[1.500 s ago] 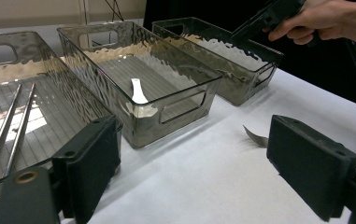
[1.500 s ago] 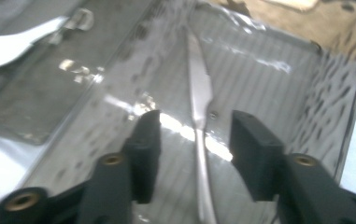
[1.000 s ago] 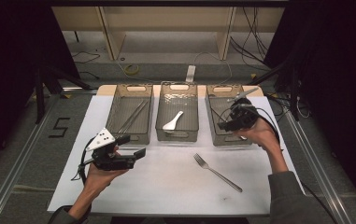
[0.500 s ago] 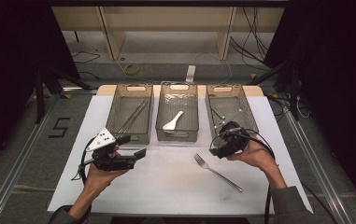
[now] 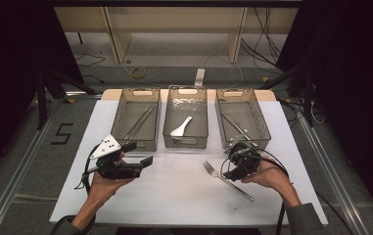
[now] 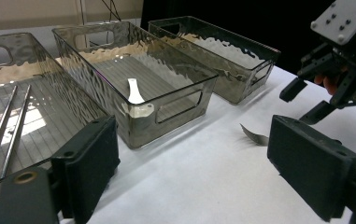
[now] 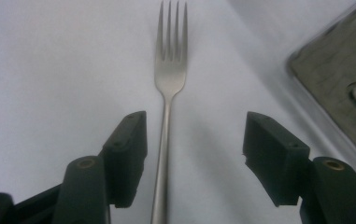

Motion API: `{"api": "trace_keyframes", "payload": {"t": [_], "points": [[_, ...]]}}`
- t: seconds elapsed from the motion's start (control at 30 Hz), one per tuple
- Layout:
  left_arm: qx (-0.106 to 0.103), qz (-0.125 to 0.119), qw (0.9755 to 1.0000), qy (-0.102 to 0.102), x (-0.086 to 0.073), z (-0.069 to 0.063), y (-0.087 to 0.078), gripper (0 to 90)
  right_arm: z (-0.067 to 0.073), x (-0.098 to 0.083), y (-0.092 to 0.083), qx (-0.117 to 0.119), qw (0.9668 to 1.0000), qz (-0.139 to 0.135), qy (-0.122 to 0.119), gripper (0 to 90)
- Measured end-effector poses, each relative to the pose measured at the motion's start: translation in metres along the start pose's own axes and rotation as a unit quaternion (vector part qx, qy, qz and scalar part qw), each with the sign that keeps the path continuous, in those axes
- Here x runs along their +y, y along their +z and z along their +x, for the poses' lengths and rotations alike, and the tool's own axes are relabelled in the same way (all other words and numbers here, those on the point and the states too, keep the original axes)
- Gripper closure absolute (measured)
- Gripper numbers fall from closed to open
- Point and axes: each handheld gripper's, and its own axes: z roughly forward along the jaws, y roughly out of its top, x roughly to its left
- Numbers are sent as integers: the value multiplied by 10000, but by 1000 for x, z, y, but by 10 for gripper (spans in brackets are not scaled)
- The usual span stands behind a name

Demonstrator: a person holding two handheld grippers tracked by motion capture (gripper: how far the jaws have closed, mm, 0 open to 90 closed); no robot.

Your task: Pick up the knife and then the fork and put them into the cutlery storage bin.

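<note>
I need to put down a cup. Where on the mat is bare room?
Free: the mat's near strip, between the left hand-held gripper and the fork, and its left edge beside the chopstick bin. Crowded: the row of three bins, and around the right hand-held gripper.

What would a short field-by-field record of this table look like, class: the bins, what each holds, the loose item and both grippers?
left bin: two long thin metal sticks
middle bin: white spoon
right bin: metal utensils, type unclear
fork: flat on the white table, tines away from the person
right gripper: open, jaws straddling the fork's handle
left gripper: open, empty, facing the bins
</note>
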Motion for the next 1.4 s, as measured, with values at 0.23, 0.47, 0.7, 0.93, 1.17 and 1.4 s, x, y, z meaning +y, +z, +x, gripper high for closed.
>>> {"api": "trace_keyframes", "payload": {"t": [0.23,0.47,0.7,0.93,1.17,1.4], "points": [[-2,4,10000,-8,0,-1,0,159,4,-4,9,73,9997,191,-108,490],[10,-6,10000,-13,0,0,0,160,9,-5,18,87,9988,392,-291,537],[7,23,10000,-8,0,0,0,160,10,-5,24,112,9981,466,-396,584],[13,24,10000,-4,0,0,0,160,13,-4,29,113,9969,629,-466,651],[24,28,10000,-3,0,0,0,160,12,-5,32,97,9962,689,-530,705],[25,32,10000,-3,0,0,0,160,12,-5,35,113,9952,781,-571,751]]}}
